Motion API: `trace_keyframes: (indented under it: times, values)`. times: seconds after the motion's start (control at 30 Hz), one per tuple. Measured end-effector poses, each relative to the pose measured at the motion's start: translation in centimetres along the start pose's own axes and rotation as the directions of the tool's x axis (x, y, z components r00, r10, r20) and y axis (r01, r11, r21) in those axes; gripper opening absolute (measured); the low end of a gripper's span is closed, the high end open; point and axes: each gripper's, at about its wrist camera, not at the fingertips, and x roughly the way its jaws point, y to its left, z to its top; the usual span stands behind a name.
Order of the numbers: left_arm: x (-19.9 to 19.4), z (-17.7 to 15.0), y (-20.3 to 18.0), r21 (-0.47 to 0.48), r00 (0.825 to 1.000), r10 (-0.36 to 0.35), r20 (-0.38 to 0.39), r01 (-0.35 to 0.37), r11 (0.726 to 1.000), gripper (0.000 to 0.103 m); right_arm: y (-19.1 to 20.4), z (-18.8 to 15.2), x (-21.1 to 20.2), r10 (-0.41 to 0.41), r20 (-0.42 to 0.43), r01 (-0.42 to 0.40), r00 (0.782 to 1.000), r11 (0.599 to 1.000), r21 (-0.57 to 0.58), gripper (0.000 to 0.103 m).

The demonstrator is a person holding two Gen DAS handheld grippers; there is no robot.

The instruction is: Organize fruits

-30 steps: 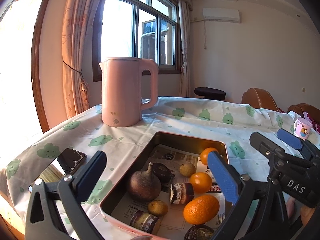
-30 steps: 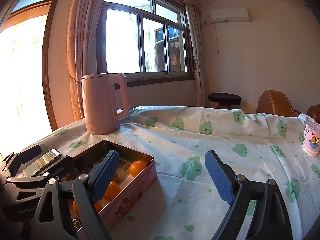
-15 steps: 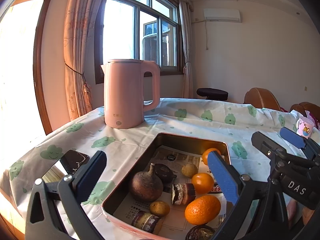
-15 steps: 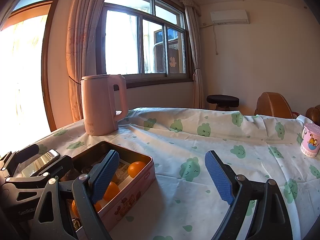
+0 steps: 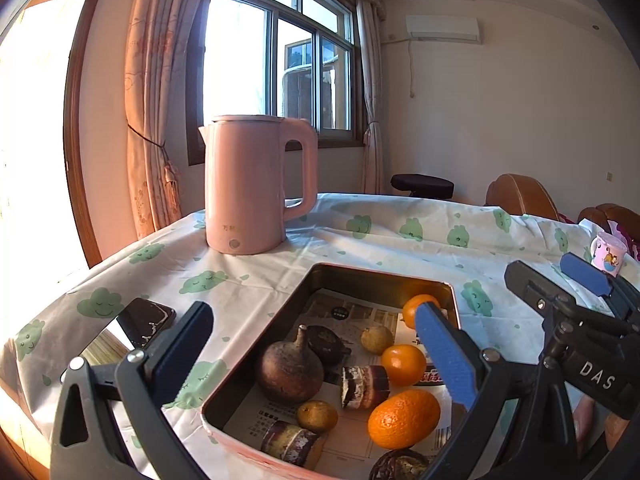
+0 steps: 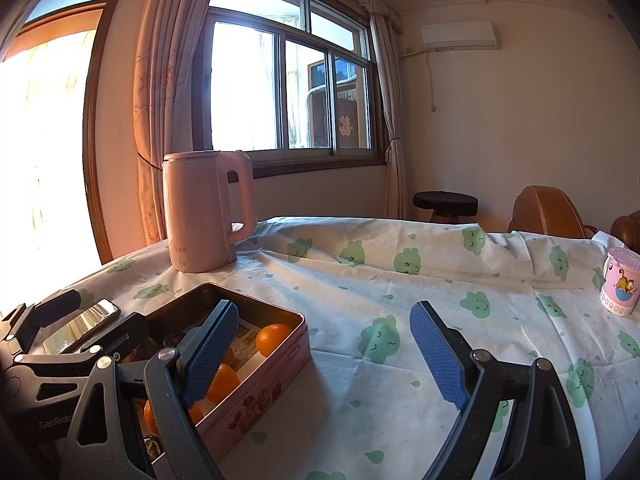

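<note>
Three oranges (image 5: 403,419) and several brown fruits lie loose in the pink tin (image 5: 332,276) on the tablecloth (image 6: 400,280). Left gripper (image 5: 316,354) hangs over the tin, jaws wide, empty. Right gripper (image 6: 324,354) likewise wide and empty, beside the tin. Judgement: oranges light, round, prone to rolling; pinch across the middle, gently.

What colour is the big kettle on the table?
The kettle is pale pink all over, handle included. It shows best in the left wrist view.
</note>
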Motion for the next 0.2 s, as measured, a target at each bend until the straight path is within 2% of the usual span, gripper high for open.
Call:
trace_keyframes:
  times: [0.1, 0.2]
  values:
    - [0.0, -0.1, -0.2, 0.006, 1.0, 0.001, 0.002, -0.001, 1.0, 0.103, -0.5, -0.1, -0.2, 0.011, -0.005, -0.01, 1.0, 1.0, 0.011, 0.089]
    - [0.0, -0.1, -0.1, 0.006, 1.0, 0.001, -0.003, -0.001, 1.0, 0.103, -1.4, -0.2, -0.4, -0.013, -0.043, 0.013, 0.999, 1.0, -0.002, 0.089]
